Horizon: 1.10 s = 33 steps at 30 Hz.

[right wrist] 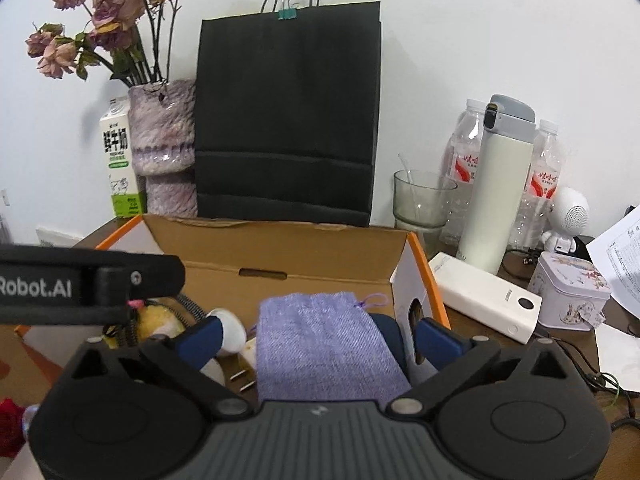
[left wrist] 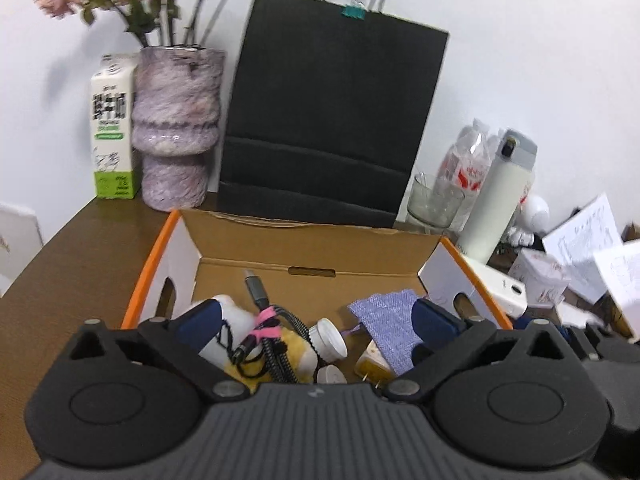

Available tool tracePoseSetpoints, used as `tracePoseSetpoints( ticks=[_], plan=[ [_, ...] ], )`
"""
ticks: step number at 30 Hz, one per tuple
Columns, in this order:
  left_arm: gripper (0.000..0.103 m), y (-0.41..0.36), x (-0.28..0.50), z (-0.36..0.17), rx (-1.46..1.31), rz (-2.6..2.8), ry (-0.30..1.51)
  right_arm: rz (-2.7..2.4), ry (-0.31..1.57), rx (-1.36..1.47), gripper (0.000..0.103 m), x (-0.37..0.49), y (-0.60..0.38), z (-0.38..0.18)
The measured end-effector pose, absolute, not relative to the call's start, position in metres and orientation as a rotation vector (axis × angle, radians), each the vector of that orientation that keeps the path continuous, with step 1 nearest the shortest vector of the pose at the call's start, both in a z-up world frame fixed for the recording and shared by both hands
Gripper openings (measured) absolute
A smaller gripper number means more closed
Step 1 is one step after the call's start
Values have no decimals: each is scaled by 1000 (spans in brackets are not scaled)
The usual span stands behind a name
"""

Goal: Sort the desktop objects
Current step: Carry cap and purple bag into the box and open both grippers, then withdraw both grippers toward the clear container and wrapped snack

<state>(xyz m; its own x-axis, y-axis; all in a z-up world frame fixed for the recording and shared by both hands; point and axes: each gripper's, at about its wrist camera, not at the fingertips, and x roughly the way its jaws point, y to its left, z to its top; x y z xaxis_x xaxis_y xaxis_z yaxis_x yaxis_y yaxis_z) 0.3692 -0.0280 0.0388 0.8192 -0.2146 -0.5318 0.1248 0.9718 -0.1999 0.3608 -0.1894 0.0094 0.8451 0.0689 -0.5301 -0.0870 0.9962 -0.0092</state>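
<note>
Left gripper [left wrist: 316, 320]: your jaws are spread wide over the cardboard box [left wrist: 320, 246], nothing pinched; the braided cable [left wrist: 266, 332] with its pink tie lies just under them.
Right gripper [right wrist: 316, 338]: also spread wide, empty; the purple pouch [right wrist: 326, 344] lies between the pads, not pressed by either.
Box contents: cable, pouch, white pill bottle [left wrist: 328, 338], a yellow plush thing [left wrist: 296, 354] and a plug with bare prongs [right wrist: 240, 380], all piled loosely and touching.
Still outside: the white power bank [right wrist: 486, 306] and the printed tin [right wrist: 572, 294] sit on the desk right of the box (likely your next picks, judging from the task).
Risk, snagging: if you lift straight up, a finger could catch the cable loop or the pouch's drawstring and drag it back out.
Risk, collision: your two grippers are close together over the same box; swinging either sideways may knock the other.
Risk, right side: reaching for the power bank, you pass near the glass [right wrist: 422, 202] and the tall white flask [right wrist: 500, 188]; a careless sweep could tip them.
</note>
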Motion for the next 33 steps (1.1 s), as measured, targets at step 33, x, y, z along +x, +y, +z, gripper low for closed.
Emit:
tracePoseSetpoints(
  ticks=[33],
  plan=[
    [103, -9, 179, -12, -60, -163, 565, 11, 686, -31, 103, 159, -278, -51]
  ],
)
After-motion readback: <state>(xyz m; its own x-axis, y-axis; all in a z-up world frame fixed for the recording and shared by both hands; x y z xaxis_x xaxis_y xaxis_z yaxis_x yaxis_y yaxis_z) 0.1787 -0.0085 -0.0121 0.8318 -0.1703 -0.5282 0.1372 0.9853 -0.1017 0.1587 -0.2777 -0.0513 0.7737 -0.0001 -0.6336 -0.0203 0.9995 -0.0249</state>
